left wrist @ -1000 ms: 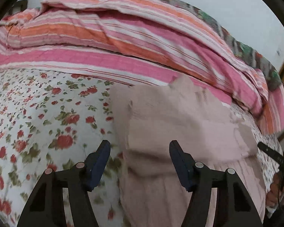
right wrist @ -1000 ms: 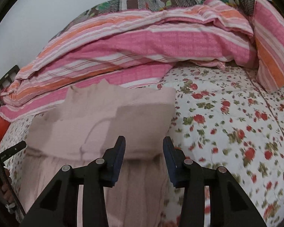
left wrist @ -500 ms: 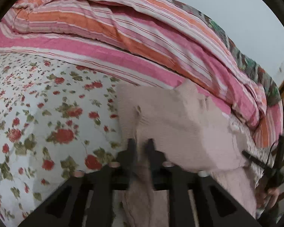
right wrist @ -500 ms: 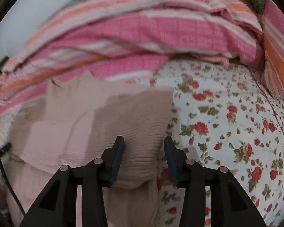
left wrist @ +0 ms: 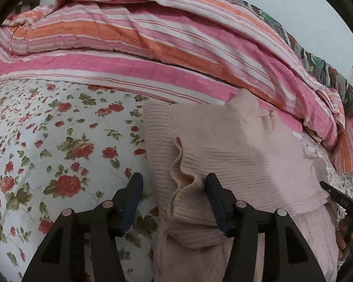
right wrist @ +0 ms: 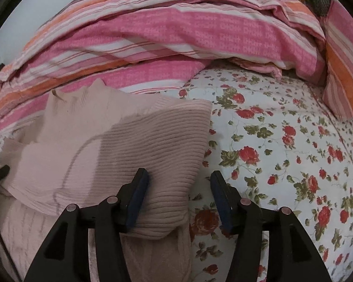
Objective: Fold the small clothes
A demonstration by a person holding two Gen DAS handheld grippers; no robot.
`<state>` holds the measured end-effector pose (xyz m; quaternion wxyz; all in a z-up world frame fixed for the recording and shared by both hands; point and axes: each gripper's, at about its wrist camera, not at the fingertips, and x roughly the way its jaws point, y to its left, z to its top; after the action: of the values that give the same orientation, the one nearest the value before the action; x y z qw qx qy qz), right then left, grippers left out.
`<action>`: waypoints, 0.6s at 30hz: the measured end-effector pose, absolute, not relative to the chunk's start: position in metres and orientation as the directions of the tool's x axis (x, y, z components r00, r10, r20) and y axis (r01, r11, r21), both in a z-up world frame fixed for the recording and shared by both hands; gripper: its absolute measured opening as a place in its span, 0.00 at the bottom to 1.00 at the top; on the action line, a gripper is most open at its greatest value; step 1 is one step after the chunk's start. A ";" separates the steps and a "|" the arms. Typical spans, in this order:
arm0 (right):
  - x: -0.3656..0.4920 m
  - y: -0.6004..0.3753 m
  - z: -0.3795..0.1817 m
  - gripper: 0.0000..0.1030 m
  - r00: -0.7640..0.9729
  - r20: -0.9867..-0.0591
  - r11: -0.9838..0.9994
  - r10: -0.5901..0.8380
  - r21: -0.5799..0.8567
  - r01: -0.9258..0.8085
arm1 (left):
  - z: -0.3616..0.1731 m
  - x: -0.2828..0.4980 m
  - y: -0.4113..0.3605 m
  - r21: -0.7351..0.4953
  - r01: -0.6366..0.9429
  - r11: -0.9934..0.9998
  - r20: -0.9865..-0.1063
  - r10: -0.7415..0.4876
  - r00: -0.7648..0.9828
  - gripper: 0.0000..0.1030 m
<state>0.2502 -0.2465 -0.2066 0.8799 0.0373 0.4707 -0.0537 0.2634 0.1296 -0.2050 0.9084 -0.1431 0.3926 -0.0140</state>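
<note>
A pale pink ribbed knit garment [left wrist: 223, 150] lies partly folded on the floral bedsheet [left wrist: 47, 129]. My left gripper [left wrist: 174, 188] is open, its jaws on either side of a bunched, ruffled fold at the garment's left edge. In the right wrist view the garment [right wrist: 138, 145] lies at left. My right gripper [right wrist: 180, 186] is open over its right edge, the left finger [right wrist: 138, 188] on the knit and the right finger above the sheet [right wrist: 282, 152].
A rolled pink and orange striped quilt [left wrist: 176, 47] lies along the far side of the bed, also in the right wrist view [right wrist: 176, 30]. A patterned blanket [left wrist: 322, 70] sits behind it. The other gripper's tip [left wrist: 341, 199] shows at far right.
My left gripper shut on the garment's left edge half a second ago and has since opened, leaving a ruffled fold. My right gripper widened and shifted toward the garment's right edge.
</note>
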 end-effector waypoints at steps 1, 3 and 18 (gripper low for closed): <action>0.250 -0.246 -0.207 0.52 0.552 -0.831 0.992 -0.063 0.011 0.129 | -0.205 0.265 0.128 -0.266 -0.089 0.960 -0.710 -0.132 0.692 0.53; 0.249 -0.245 -0.207 0.53 0.553 -0.830 0.992 -0.068 0.004 0.129 | -0.205 0.266 0.127 -0.260 -0.092 0.961 -0.711 -0.127 0.691 0.53; 0.250 -0.253 -0.209 0.64 0.560 -0.827 0.987 -0.055 0.040 0.156 | -0.207 0.268 0.129 -0.264 -0.084 0.961 -0.709 -0.134 0.692 0.54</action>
<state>0.2503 -0.2534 -0.2090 0.8814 0.0541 0.4654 -0.0599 0.2675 0.1287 -0.2070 0.9093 -0.1392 0.3920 -0.0137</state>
